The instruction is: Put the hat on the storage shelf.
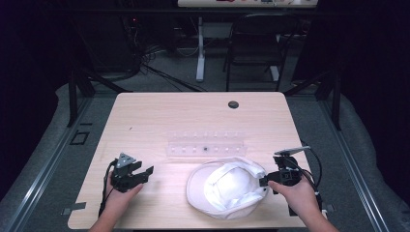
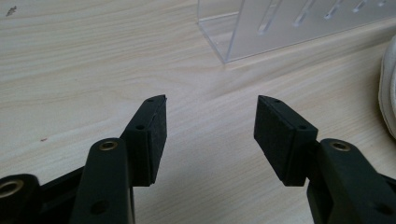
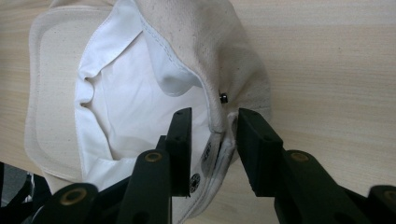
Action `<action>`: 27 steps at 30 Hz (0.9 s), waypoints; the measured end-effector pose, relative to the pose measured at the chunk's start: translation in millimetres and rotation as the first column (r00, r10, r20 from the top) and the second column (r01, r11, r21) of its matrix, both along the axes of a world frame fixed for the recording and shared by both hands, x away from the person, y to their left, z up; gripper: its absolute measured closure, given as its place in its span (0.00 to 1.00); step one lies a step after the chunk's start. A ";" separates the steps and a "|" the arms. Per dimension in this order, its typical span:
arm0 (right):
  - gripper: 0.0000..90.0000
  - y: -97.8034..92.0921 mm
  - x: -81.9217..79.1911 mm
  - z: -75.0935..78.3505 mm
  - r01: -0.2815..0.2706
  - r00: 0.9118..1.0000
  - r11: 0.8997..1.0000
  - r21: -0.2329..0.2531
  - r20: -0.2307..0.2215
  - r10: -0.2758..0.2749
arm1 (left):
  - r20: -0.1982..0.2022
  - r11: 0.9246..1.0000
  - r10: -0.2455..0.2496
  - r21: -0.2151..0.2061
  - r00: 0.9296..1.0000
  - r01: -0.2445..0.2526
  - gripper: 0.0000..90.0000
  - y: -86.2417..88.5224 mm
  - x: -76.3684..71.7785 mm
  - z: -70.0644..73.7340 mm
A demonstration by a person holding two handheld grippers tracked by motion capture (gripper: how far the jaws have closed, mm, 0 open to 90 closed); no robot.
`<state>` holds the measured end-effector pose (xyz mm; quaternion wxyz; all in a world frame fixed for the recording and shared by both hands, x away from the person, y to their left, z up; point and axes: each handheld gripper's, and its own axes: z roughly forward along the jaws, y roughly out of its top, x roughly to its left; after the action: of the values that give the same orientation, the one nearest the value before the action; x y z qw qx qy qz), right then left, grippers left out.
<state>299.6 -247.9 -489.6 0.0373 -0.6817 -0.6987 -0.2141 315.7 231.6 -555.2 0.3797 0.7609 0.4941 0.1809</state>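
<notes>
1. Cream cloth cap lying upside down at lower centre of the high view, white lining facing up, brim toward the lower left of that frame.
2. Right gripper at the cap's right edge; jaws straddling the back rim, one inside over the lining, one outside over the table. Still parted with gaps showing on both sides of the fabric, so not yet clamped on the cloth.
3. Left gripper at lower left of the high view, jaws spread wide with nothing between them, hovering over bare wood, well apart from the cap.
4. Clear plastic rack just beyond the cap, mid-frame in the high view; a corner of it also at upper right of the left gripper view.
5. Likely handling: light, soft, floppy crown that will sag and fold when lifted by one edge; brim probably stiffer and better at keeping shape.
6. Best hold, judging from the seams: the doubled, stitched rim at the back, near the small metal snap and printed label, where the fabric is thickest and least apt to slip.
7. Risk: a single-edge pinch may let the cap swing or slide off; a second hold on the brim would steady it.
</notes>
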 end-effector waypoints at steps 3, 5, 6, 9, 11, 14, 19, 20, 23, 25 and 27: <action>0.77 0.7 1.2 0.1 0.014 1.000 1.000 -0.001 -0.005 -0.014 | -0.003 1.000 -0.003 0.002 1.000 0.003 0.49 -1.3 -0.4 -0.2; 0.78 -0.1 2.0 -0.2 0.017 1.000 1.000 0.003 -0.015 -0.017 | -0.002 1.000 -0.005 0.003 1.000 0.005 0.49 -2.0 -0.5 -0.5; 0.78 -0.1 2.0 -0.2 0.017 1.000 1.000 0.003 -0.015 -0.017 | -0.003 1.000 -0.008 0.004 1.000 0.008 0.49 -2.5 -0.5 -0.5; 0.74 -2.7 1.2 -0.4 -0.002 0.999 1.000 0.000 -0.034 0.002 | -0.002 1.000 -0.009 0.006 1.000 0.009 0.49 -4.2 -1.0 -1.1; 0.72 -2.0 -0.2 -0.8 0.014 0.999 1.000 0.024 -0.040 -0.013 | -0.004 1.000 -0.013 0.009 1.000 0.013 0.49 -4.4 -1.0 -1.1; 0.70 -2.3 -1.6 -1.6 0.010 0.999 1.000 0.023 -0.045 -0.009 | -0.005 1.000 -0.013 0.009 1.000 0.013 0.49 -4.9 -1.0 -1.4; 0.71 -2.1 -2.1 -4.4 -0.003 0.998 1.000 -0.003 -0.065 0.003 | -0.007 1.000 -0.017 0.014 1.000 0.017 0.49 -5.5 -1.2 -1.4; 0.71 -2.1 -2.1 -4.4 -0.003 0.998 1.000 -0.003 -0.065 0.003 | -0.007 1.000 -0.017 0.014 1.000 0.017 0.49 -5.5 -1.2 -1.4; 0.75 0.4 -1.7 -4.1 0.009 0.998 1.000 -0.002 -0.060 -0.009 | -0.003 1.000 -0.013 0.015 1.000 0.013 0.49 -6.1 -1.0 -2.2; 0.79 0.2 -0.9 -3.9 0.008 0.999 1.000 -0.005 -0.053 -0.008 | -0.005 1.000 -0.017 0.017 1.000 0.017 0.49 -6.2 -1.0 -2.2; 0.86 0.1 0.4 -2.3 0.010 0.998 1.000 -0.017 -0.058 -0.011 | -0.004 1.000 -0.017 0.015 1.000 0.017 0.49 -6.5 -1.2 -2.1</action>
<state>300.0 -247.8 -492.0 0.0507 -0.6914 -0.6955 -0.1889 314.6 225.2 -557.3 0.3746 0.7682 0.4869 0.1801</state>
